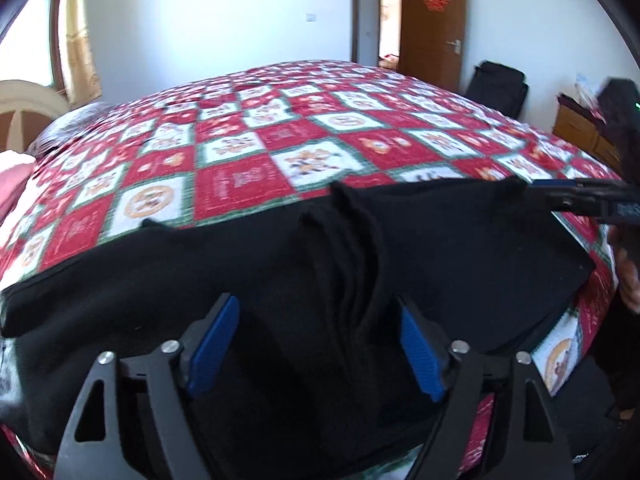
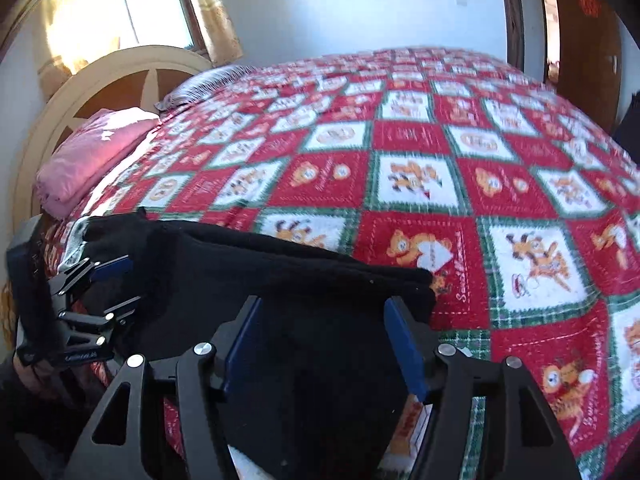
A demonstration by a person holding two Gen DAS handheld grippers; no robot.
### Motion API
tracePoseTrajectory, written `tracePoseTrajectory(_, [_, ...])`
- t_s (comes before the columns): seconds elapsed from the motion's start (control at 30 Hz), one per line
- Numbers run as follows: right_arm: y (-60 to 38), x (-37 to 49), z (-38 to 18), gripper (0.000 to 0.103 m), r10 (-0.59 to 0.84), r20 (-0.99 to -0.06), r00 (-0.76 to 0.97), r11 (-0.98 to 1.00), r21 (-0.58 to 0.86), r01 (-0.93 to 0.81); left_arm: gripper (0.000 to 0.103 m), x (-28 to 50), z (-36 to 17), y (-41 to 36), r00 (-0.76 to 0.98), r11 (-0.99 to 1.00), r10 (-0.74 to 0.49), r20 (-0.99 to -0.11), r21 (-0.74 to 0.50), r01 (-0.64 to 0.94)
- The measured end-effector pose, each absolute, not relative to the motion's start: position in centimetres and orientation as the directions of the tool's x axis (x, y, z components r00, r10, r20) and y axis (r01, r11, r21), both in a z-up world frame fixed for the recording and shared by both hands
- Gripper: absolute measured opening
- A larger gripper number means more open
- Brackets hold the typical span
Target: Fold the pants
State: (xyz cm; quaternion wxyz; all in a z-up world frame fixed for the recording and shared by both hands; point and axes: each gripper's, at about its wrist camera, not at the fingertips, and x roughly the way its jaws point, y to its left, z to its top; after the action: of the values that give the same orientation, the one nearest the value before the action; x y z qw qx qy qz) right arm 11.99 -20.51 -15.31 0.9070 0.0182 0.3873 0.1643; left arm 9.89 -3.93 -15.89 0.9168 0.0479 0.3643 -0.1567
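Black pants (image 1: pixel 280 264) lie across the near edge of a bed with a red, white and green checked blanket (image 1: pixel 280 140). A bunched ridge of cloth (image 1: pixel 352 240) runs up their middle. My left gripper (image 1: pixel 320 340) is open, its blue pads either side of that ridge, low over the cloth. In the right wrist view the pants (image 2: pixel 280 280) lie with a corner at the right. My right gripper (image 2: pixel 322 344) is open over that end. The left gripper (image 2: pixel 104 280) shows at the far left; the right gripper (image 1: pixel 560 196) shows at the pants' far right corner.
A pink pillow (image 2: pixel 92 156) and a cream headboard (image 2: pixel 80 92) are at the bed's left end. A brown door (image 1: pixel 434 20), a black bag (image 1: pixel 496 84) and a wooden cabinet (image 1: pixel 580 128) stand beyond the bed on the right. A curtained window (image 2: pixel 152 4) is behind the headboard.
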Motion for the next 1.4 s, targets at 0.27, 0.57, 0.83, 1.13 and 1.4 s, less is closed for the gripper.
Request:
tracePoseTrajectory(0.27, [-13.2, 8.7, -16.0, 0.064, 0.523, -0.705, 0.478, 0.798, 0.208, -0.566, 0.086, 8.7, -15.5, 0.6, 0.694, 0.969, -0.199, -0.692, -0.032, 0.245])
tracePoseTrajectory(0.57, [-8.1, 9.8, -14.1, 0.064, 0.551, -0.650, 0.523, 0.766, 0.145, -0.627, 0.090, 8.5, -14.2, 10.0, 0.737, 0.997, -0.064, -0.672, -0.020, 0.069])
tracePoseTrajectory(0.83, [-1.7, 13.6, -17.5, 0.064, 0.554, -0.720, 0.418, 0.724, 0.169, -0.669, 0.096, 7.8, -15.4, 19.2, 0.741, 0.983, 0.091, -0.666, -0.059, -0.173])
tracePoseTrajectory(1.13, [-3.2, 11.4, -16.7, 0.064, 0.559, -0.679, 0.476, 0.735, 0.140, -0.663, 0.096, 7.7, -18.1, 22.0, 0.732, 0.976, 0.051, -0.679, -0.121, -0.180])
tracePoseTrajectory(1.4, [-6.3, 8.0, -15.7, 0.064, 0.546, -0.644, 0.536, 0.752, 0.095, -0.652, 0.083, 7.5, -18.2, 24.2, 0.748, 0.955, -0.017, -0.663, -0.233, -0.185])
